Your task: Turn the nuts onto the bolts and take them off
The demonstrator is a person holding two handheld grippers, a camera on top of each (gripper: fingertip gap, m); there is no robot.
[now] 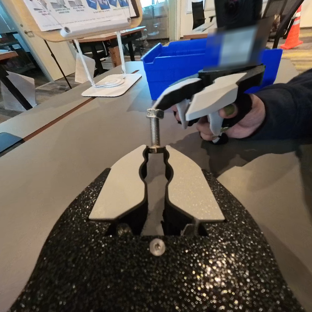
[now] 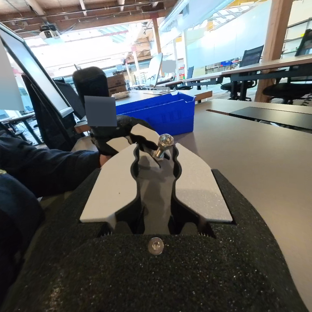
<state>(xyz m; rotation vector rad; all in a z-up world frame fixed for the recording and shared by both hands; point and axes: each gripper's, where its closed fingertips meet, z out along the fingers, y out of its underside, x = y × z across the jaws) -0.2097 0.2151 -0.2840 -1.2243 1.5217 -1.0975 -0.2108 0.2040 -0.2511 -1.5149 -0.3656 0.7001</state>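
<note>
Left gripper [image 1: 156,149] pinches the hex head of the upright threaded silver steel bolt [image 1: 155,133] in front of the blue plastic bin [image 1: 175,74], right gripper [image 2: 156,147] fingers spread around the silver hex nut [image 1: 155,114] at bolt's tip; next: close, twist.

Printed matter in the two wrist views: none legible.

A sign board [image 1: 81,15] in a clear acrylic stand [image 1: 108,82] rests on the desk [image 1: 67,152] at upper left of the left wrist view; it carries rows of small pictures with caption lines beneath, all too blurred to read. The blue bin [image 1: 173,74] beside it shows no marking on its visible walls. In the right wrist view, a cardboard box [image 2: 116,82] far behind bears dark print, too small to make out.
</note>
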